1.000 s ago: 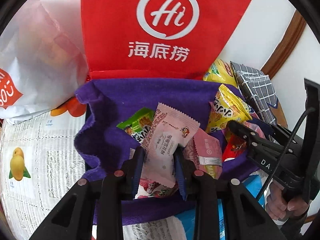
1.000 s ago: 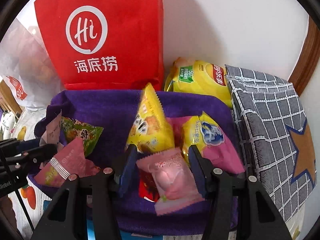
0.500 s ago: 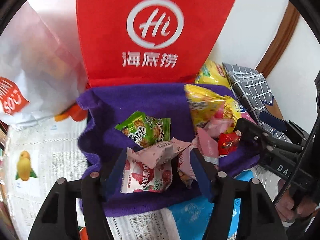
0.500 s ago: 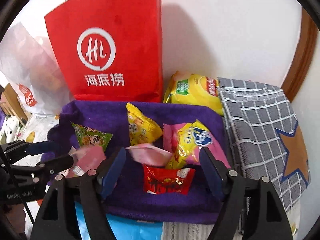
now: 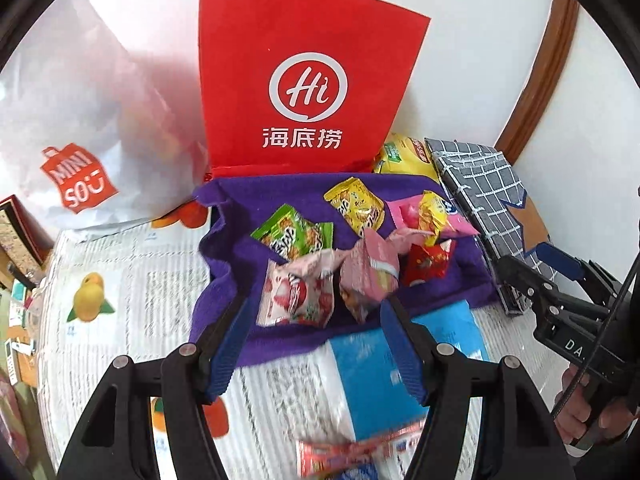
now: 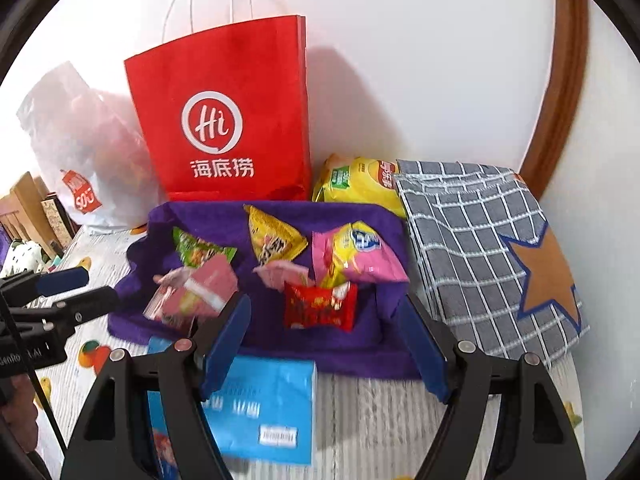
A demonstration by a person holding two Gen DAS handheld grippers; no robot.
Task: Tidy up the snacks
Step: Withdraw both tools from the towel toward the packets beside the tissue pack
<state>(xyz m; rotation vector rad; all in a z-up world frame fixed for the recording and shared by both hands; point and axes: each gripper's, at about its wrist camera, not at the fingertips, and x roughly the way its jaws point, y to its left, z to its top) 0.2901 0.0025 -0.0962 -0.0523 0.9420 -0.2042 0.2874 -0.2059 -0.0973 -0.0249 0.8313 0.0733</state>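
Both tools hang empty over the snacks
Left tool (image 5: 316,344) and right tool (image 6: 324,344) spread apart; packets lie on the purple cloth (image 6: 372,352)

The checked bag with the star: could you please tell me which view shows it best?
The right wrist view: the checked bag lies whole there, star facing the camera. In the left wrist view it sits squeezed at the edge, star mostly hidden.

White wall (image 6: 420,60), curved brown wooden trim (image 6: 564,80), fruit-print tablecloth (image 5: 120,280) beneath.
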